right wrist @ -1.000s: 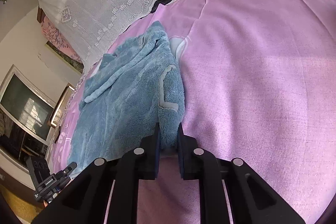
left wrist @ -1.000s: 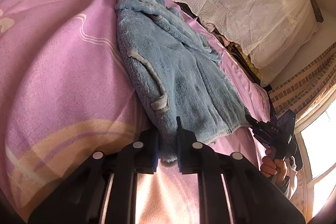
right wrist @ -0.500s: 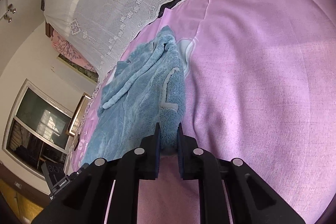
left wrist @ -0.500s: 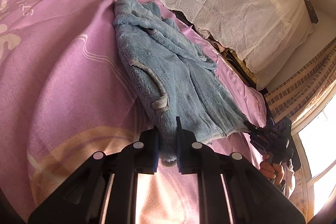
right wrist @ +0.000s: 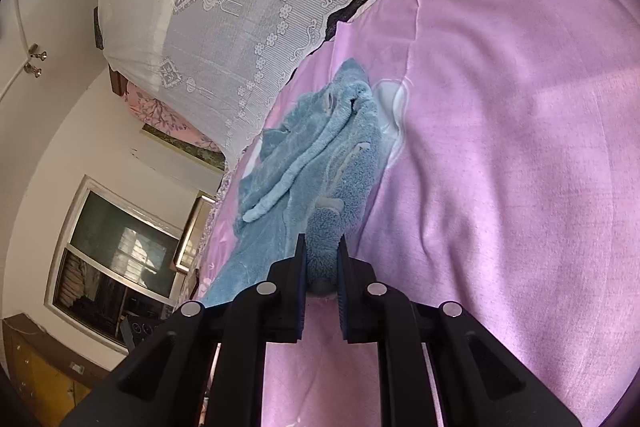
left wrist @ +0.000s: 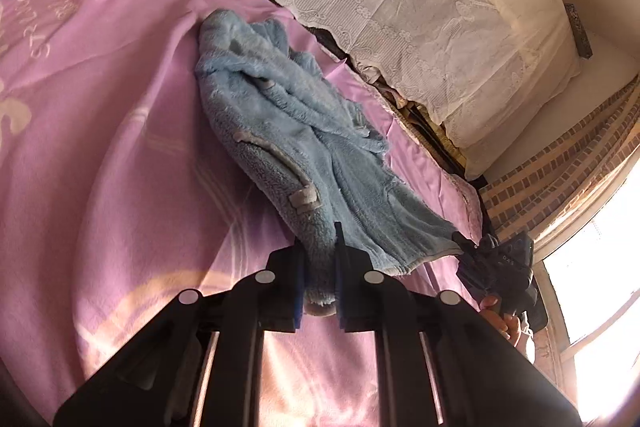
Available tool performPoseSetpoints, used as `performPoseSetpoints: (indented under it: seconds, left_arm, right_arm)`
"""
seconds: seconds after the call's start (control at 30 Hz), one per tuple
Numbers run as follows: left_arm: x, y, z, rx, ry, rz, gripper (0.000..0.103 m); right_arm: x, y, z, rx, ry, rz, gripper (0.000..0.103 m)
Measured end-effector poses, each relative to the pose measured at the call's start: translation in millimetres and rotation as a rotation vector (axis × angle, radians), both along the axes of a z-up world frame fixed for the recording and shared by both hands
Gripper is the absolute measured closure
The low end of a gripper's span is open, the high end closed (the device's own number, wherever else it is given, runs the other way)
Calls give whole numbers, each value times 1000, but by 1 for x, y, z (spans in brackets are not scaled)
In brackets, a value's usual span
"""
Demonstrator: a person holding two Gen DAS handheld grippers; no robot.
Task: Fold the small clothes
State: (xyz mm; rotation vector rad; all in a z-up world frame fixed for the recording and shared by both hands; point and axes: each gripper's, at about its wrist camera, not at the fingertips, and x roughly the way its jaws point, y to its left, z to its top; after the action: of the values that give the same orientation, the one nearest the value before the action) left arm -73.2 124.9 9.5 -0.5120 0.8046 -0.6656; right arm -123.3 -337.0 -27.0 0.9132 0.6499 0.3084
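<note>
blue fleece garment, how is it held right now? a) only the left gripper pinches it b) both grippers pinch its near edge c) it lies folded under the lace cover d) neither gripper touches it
b: the left gripper is shut on one corner of the blue fleece garment, and the right gripper is shut on another, with fleece bunched between each pair of pads above the pink bedspread.

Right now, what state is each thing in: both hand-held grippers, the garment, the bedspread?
Left hand-held gripper: shut on the blue fleece garment's hem.
Right hand-held gripper: shut on another hem corner.
Blue fleece garment: unfolded, near end lifted, far end on the bed.
Pink bedspread: spread out, lightly wrinkled.
</note>
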Motion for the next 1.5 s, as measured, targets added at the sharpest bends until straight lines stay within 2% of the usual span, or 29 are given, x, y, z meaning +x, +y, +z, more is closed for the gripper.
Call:
performPoseSetpoints:
  seconds: [0.13, 0.27, 0.47, 0.63, 1.13, 1.33, 1.5]
  left_arm:
    - [15, -10, 34, 34, -76, 13, 93]
    - [37, -17, 60, 98, -143, 66, 93]
    - [75, -20, 82, 125, -182, 115, 93]
    - [109, -15, 91, 107, -181, 140, 93]
    - [194, -25, 89, 135, -162, 204, 93]
    - [229, -31, 72, 171, -128, 237, 92]
    - [255, -34, 54, 213, -102, 257, 92]
  right_arm:
    - [21, -3, 26, -4, -35, 2, 90]
    - [49, -5, 49, -15, -64, -3, 90]
    - [95, -7, 71, -15, -92, -5, 90]
    - [130, -7, 79, -5, -115, -11, 90]
    - [231, 3, 73, -17, -124, -42, 90]
    - [279, 4, 56, -16, -84, -52, 90]
    - [314, 8, 41, -59, -37, -52, 90]
